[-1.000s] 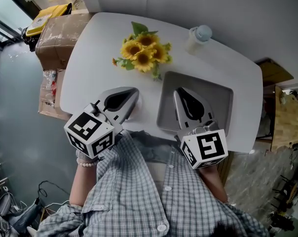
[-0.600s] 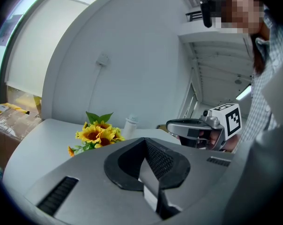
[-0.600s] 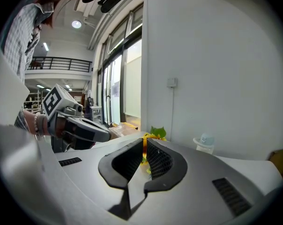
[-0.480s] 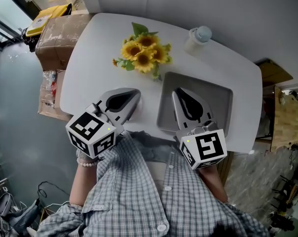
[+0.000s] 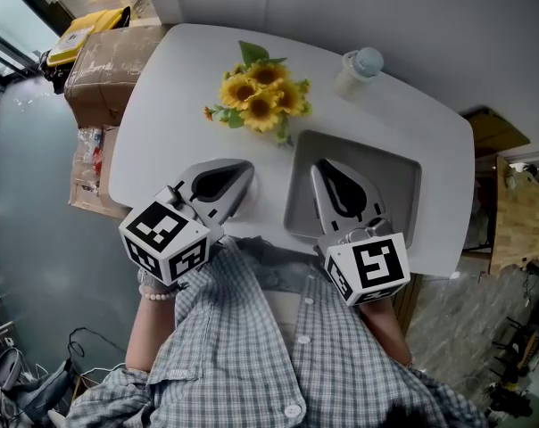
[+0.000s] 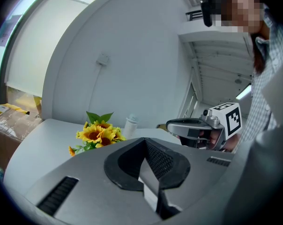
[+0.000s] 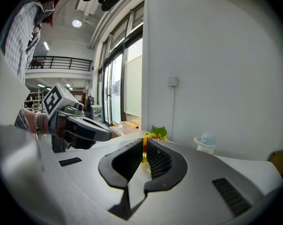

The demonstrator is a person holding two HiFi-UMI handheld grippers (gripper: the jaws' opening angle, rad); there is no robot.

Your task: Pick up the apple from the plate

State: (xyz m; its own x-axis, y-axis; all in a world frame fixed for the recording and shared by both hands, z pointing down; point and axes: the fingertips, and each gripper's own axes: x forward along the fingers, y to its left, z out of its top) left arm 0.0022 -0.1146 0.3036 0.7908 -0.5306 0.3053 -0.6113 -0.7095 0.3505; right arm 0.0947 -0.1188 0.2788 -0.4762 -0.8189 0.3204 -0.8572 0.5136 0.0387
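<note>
Over the last second hardly anything had changed. The white desk (image 5: pixel 162 132) looked the same, and so did the grey tray (image 5: pixel 403 181) on its right half, the sunflowers (image 5: pixel 256 96) and the small capped bottle (image 5: pixel 359 68) at the far edge. My left gripper (image 5: pixel 248 165) hung low over the near left of the desk, at most a hair from where it had been. My right gripper (image 5: pixel 318 164) sat over the tray, its nose drifted very slightly toward the left one. I saw no reach and no lift.

The fingers had not changed either. On the left, the fingers (image 6: pixel 162 161) were pressed tip to tip with nothing between them. On the right, the fingers (image 7: pixel 160 161) were drawn in to a thin slit, and only a sliver of yellow flower behind them showed through it. Neither pair was holding anything.

I could not find the apple in any view — not on the bare part of the tray, not on the open desk, not in either pair of fingers. Nor could I make out a plate as such. My right gripper covered part of the tray and my left covered a patch of desk, so something might have been hidden under either. I judged the pause told me little — with both pairs of fingers drawn in, any grasp would have needed one pair spread first.
</note>
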